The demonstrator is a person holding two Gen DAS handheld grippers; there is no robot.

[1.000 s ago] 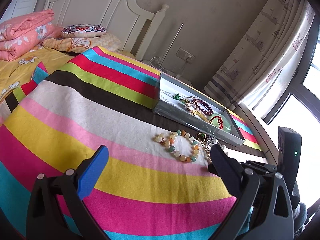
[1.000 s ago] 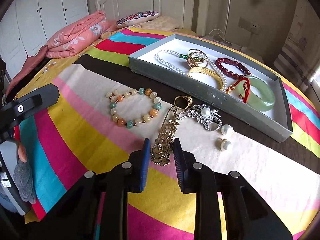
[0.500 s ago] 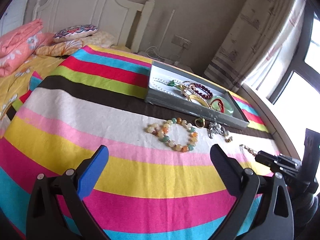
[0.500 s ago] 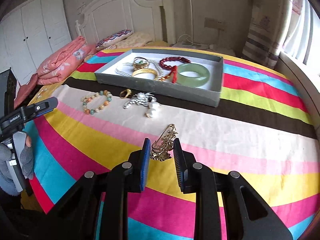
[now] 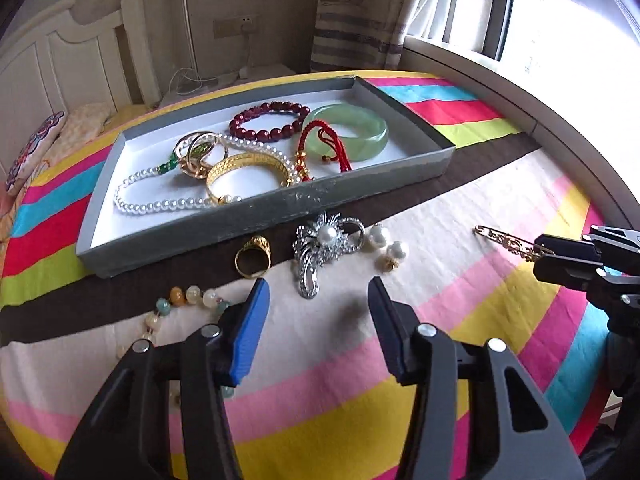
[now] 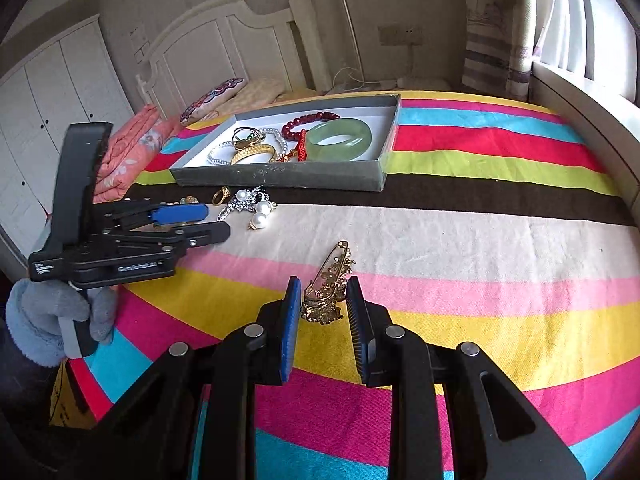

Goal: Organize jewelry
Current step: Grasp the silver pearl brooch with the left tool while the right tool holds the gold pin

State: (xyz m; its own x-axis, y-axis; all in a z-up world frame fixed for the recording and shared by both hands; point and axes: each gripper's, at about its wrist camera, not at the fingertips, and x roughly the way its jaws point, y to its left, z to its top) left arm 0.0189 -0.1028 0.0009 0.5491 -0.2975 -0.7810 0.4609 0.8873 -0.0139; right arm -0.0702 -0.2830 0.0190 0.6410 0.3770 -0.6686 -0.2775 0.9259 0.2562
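My right gripper (image 6: 322, 308) is shut on a gold brooch pin (image 6: 330, 280) and holds it above the striped bedspread; the pin also shows in the left wrist view (image 5: 508, 240). My left gripper (image 5: 318, 300) is open and empty, just short of a silver pearl brooch (image 5: 320, 246), a gold ring (image 5: 252, 256) and two pearl earrings (image 5: 388, 246). A pastel bead bracelet (image 5: 180, 300) lies partly under its left finger. The grey tray (image 5: 280, 208) holds a pearl necklace, gold bangle, red bead bracelet and jade bangle (image 5: 352, 132).
The jewelry lies on a round striped bedspread (image 6: 460, 240). A white headboard (image 6: 224, 52) and pillows stand behind the tray. A window ledge (image 6: 580, 112) and curtain run along the right.
My left gripper has moved forward and now sits close over the loose jewelry by the tray. My right gripper has drawn back right with the gold pin in it.
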